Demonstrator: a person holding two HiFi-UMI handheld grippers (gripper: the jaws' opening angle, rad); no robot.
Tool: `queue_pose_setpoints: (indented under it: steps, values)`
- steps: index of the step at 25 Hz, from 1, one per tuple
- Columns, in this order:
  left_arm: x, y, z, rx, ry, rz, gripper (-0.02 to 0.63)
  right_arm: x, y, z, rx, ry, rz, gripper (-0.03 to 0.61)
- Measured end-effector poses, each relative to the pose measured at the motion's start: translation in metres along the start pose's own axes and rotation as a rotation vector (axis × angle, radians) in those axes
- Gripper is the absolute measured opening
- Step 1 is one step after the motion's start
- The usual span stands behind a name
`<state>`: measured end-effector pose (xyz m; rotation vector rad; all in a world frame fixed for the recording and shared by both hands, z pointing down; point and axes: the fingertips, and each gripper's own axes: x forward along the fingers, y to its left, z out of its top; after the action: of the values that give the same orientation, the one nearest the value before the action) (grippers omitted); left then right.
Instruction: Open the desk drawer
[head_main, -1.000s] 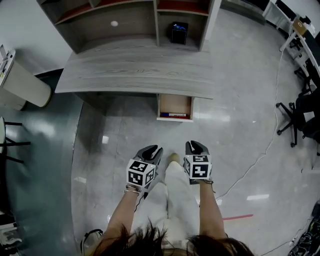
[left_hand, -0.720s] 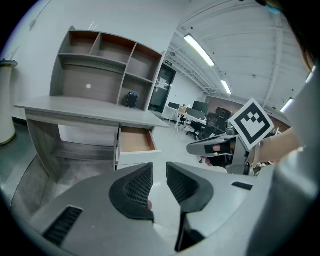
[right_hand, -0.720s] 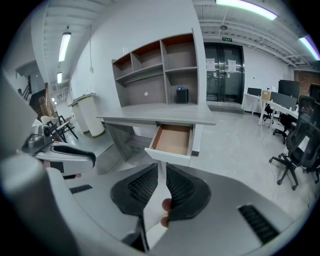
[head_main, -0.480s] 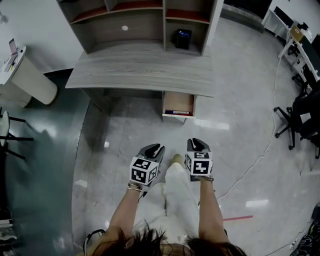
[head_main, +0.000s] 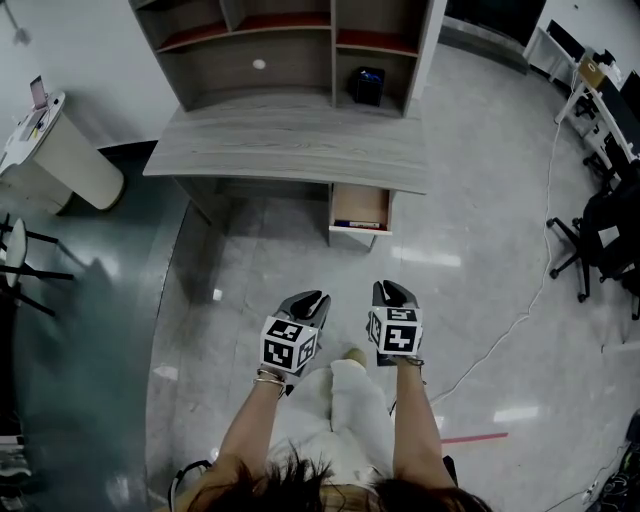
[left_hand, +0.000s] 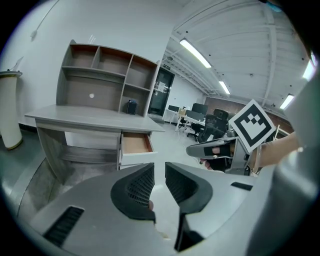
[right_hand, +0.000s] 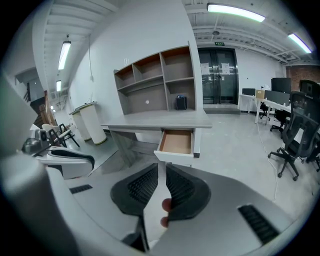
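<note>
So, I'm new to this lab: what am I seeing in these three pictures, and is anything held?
No machine: a person holds tongs in each hand, each carrying a marker cube. The top-down picture comes from a camera on the person's head: left tongs and right tongs show at the bottom. The other two come from cameras riding on each pair, looking along its jaws. Ahead stands a grey desk, its top bare, its drawer already pulled out; a dark box sits in the shelf above. Both tongs hold nothing, jaws slightly apart; the left jaws have just been closing.
</note>
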<state>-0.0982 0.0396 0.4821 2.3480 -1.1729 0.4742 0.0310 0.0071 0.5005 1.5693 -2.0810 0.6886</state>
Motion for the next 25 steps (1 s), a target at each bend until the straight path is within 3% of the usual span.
queue_pose_setpoints:
  steps: [14, 25]
  values:
    - [-0.029, -0.039, -0.008, -0.003, -0.033, 0.022, 0.061, -0.052, -0.011, -0.017, 0.017, -0.024, -0.017, 0.052]
    - [-0.050, -0.074, -0.012, -0.021, -0.063, 0.056, 0.049, -0.092, -0.009, -0.029, 0.026, -0.038, 0.020, 0.046]
